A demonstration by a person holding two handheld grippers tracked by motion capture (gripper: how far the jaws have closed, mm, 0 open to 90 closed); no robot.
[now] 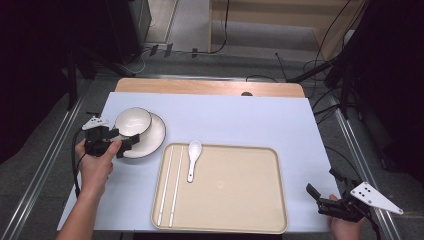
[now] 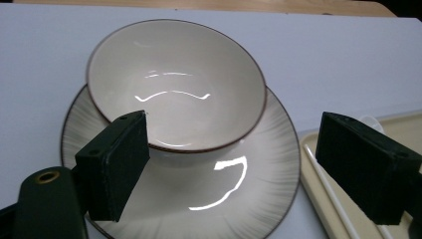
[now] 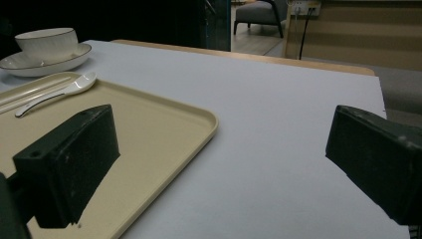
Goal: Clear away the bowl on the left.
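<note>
A white bowl (image 1: 132,121) with a dark rim stands on a white plate (image 1: 154,136) at the table's left. My left gripper (image 1: 123,144) is open at the plate's near-left edge. In the left gripper view its jaws stand wide apart over the plate (image 2: 249,194), just short of the bowl (image 2: 174,84). A beige tray (image 1: 235,185) holds a white spoon (image 1: 192,157) and white chopsticks (image 1: 170,185) along its left side. My right gripper (image 1: 324,183) is open above the table's near-right corner, with nothing between its jaws.
The table (image 1: 240,115) has a pale blue top with a wooden strip along its far edge. In the right gripper view the tray (image 3: 164,129) reaches between the jaws from the left, with the spoon (image 3: 54,94) and the bowl (image 3: 47,42) beyond it.
</note>
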